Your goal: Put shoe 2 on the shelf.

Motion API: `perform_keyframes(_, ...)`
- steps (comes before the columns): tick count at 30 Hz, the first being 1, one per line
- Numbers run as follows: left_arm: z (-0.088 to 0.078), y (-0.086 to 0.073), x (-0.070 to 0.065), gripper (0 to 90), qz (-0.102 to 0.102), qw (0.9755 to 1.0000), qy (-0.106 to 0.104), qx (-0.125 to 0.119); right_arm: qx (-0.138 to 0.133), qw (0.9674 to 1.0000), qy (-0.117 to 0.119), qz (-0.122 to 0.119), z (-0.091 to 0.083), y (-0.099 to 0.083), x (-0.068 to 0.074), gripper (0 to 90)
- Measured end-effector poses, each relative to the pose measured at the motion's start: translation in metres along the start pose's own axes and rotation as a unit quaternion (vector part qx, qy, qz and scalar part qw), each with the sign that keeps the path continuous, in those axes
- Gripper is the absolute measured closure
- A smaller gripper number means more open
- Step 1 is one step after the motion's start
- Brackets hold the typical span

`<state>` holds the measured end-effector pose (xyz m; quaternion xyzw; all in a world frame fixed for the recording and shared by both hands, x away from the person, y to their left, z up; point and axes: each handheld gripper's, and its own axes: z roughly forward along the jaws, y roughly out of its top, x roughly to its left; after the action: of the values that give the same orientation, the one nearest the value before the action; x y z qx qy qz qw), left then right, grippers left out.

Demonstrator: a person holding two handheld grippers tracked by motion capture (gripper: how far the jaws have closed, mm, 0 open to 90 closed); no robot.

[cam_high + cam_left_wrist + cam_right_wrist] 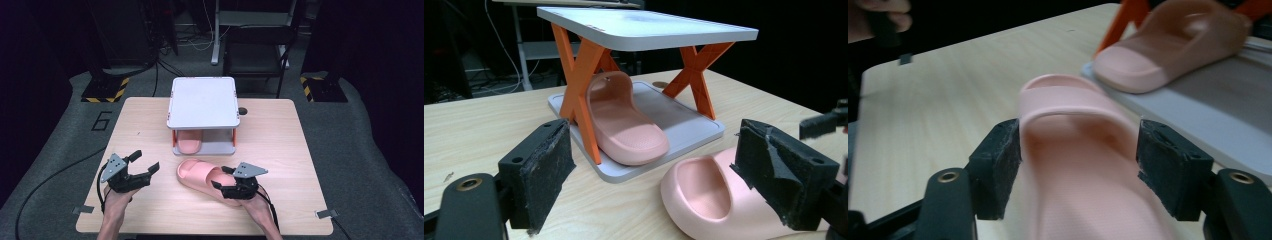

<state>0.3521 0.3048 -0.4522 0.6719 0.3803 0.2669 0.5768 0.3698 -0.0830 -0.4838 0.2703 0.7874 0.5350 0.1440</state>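
Right gripper view: your right gripper (1078,165) straddles the loose pink slipper (205,178) on the wooden surface (280,150); jaws flank it, contact unclear. Its mate (189,143) sits on the rack's (203,102) lower shelf. Left gripper (142,167): jaws apart, empty. Risk, as judged: soft foam could squirm out of a shallow grip, or snag an orange leg (584,95). Dark room, cables behind.
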Motion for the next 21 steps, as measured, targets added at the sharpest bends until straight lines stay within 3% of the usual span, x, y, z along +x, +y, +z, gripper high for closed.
perform_keyframes(3,0.000,0.000,0.000,15.2,0.002,1.0000,-0.002,0.002,0.007,0.9995,-0.032,0.004,-0.001,-0.001,-0.012,38.2)
perform_keyframes(8,0.001,-0.001,0.000,15.3,0.001,1.0000,-0.003,0.004,0.023,0.9987,-0.046,-0.004,0.009,0.000,-0.026,41.2)
perform_keyframes(11,0.001,-0.001,0.001,15.2,0.000,1.0000,0.000,0.003,0.040,0.9982,-0.044,0.007,0.017,-0.001,-0.032,43.4)
perform_keyframes(14,0.001,-0.002,0.001,15.2,-0.002,1.0000,0.001,0.003,0.049,0.9980,-0.040,0.000,0.025,-0.003,-0.036,47.8)
perform_keyframes(21,0.001,-0.002,0.001,15.3,-0.002,1.0000,-0.001,0.003,0.098,0.9934,-0.026,-0.054,0.043,-0.005,-0.033,66.9)
